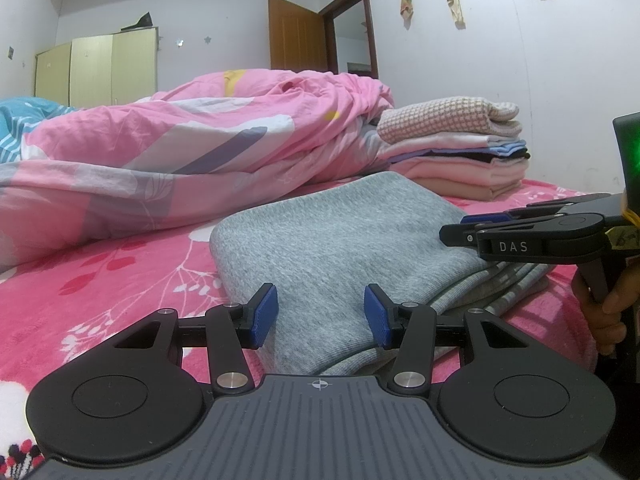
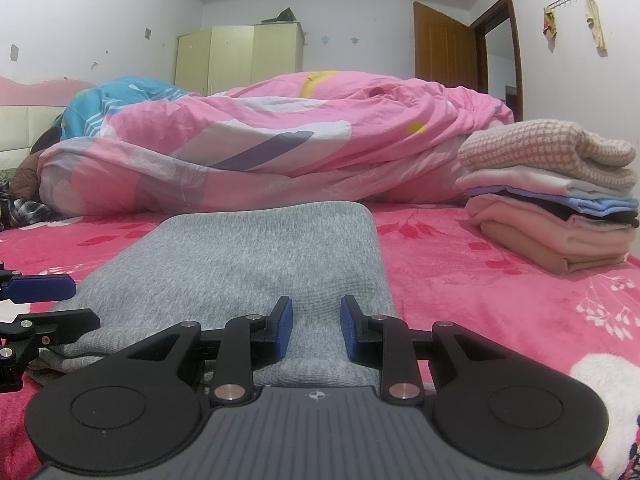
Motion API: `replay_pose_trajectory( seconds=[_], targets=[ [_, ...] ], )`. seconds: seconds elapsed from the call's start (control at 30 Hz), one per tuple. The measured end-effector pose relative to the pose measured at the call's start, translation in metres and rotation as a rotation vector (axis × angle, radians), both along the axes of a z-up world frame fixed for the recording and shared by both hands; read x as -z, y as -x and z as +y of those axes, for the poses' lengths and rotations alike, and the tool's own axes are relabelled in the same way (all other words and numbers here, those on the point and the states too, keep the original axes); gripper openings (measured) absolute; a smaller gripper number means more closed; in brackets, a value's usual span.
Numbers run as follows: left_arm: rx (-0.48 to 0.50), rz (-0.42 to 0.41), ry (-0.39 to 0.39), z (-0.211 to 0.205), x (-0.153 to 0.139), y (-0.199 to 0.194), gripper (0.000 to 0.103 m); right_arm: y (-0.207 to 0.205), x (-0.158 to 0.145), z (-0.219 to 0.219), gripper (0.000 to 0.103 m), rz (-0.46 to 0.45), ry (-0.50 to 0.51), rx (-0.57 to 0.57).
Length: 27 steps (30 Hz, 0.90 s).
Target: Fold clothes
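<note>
- Pink bedspread serves as the work surface; quilt bunched behind, probably to clear room.
- Folded stack sits right, apart.
- Grey garment lies folded, centre.
- Left gripper and right gripper: part-open at its near edge, gripping nothing.

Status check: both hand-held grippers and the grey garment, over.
Left hand-held gripper open, right hand-held gripper open, both at near edge of folded grey garment. Nothing gripped. Folded stack stands apart on the right, nothing in the way.
</note>
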<state>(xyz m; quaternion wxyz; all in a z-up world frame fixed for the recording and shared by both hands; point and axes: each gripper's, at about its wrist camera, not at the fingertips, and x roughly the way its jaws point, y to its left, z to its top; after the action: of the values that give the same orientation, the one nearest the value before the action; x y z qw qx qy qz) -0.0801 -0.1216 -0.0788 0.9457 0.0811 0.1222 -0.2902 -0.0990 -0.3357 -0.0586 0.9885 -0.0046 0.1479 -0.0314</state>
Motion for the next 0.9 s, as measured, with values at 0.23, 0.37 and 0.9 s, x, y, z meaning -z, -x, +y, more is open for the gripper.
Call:
replay_pose_trajectory(
  seconds=[0.23,0.37,0.9],
  targets=[
    [0.002,-0.002,-0.003,0.001,0.0,0.0,0.048,0.0,0.0,-0.001,0.028,-0.003,0.002,-0.001],
    [0.005,0.0,-0.008,0.001,-0.001,0.0,0.048,-0.002,-0.006,0.003,0.028,0.019,0.043,-0.009],
    [0.0,-0.011,-0.044,-0.006,-0.001,0.003,0.048,-0.029,-0.01,-0.021,0.031,0.059,0.024,-0.072]
  ],
)
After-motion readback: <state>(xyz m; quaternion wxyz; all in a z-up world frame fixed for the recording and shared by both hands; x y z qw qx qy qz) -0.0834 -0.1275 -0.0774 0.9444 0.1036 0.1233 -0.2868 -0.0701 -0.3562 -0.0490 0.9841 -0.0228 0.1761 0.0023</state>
